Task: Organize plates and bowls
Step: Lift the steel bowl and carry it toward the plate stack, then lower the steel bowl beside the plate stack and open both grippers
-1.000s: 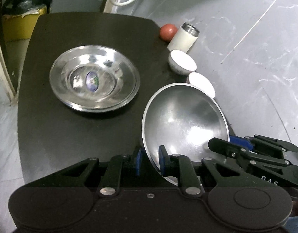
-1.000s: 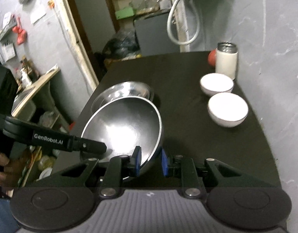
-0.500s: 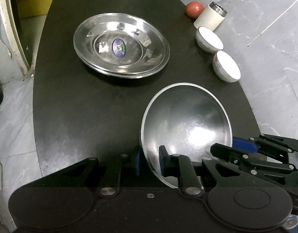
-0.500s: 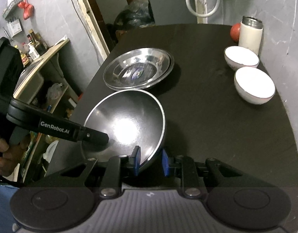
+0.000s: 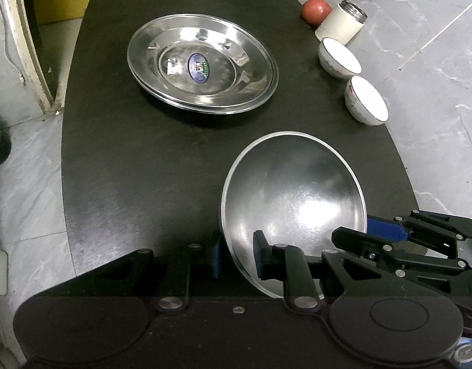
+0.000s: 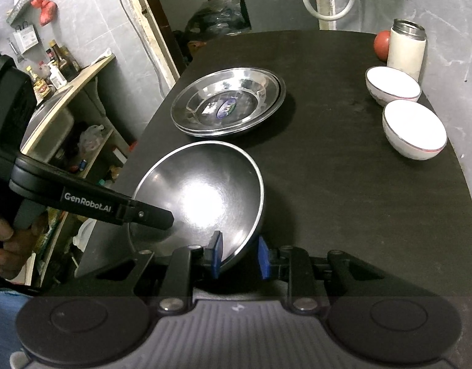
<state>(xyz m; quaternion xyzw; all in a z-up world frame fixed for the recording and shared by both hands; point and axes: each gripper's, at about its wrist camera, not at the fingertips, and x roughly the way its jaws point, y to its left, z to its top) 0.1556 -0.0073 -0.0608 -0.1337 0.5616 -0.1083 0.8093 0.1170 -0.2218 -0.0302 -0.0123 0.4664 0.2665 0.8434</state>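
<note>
A big steel bowl [image 5: 294, 196] [image 6: 202, 190] sits tilted over the near end of the black table [image 5: 128, 153], held at opposite rims. My left gripper [image 5: 237, 256] is shut on its near-left rim, which runs between the blue pads. My right gripper [image 6: 239, 256] is shut on the right rim, and the left wrist view shows it at the bowl's right edge [image 5: 362, 233]. A stack of steel plates [image 5: 202, 64] [image 6: 226, 104] with a sticker in the middle lies further along the table, apart from the bowl. Two white bowls [image 5: 340, 58] [image 5: 368, 104] stand along the right edge.
A white canister with a metal lid [image 5: 340, 24] and a red ball-like thing [image 5: 316, 10] stand at the far right corner. A person's hand [image 6: 5, 240] grips the left tool. A shelf with bottles [image 6: 57, 67] lies left of the table.
The steel bowl, held by both grippers, has drawn back from over the stacked plates toward the table's near end. A gap of bare table now separates it from them.
</note>
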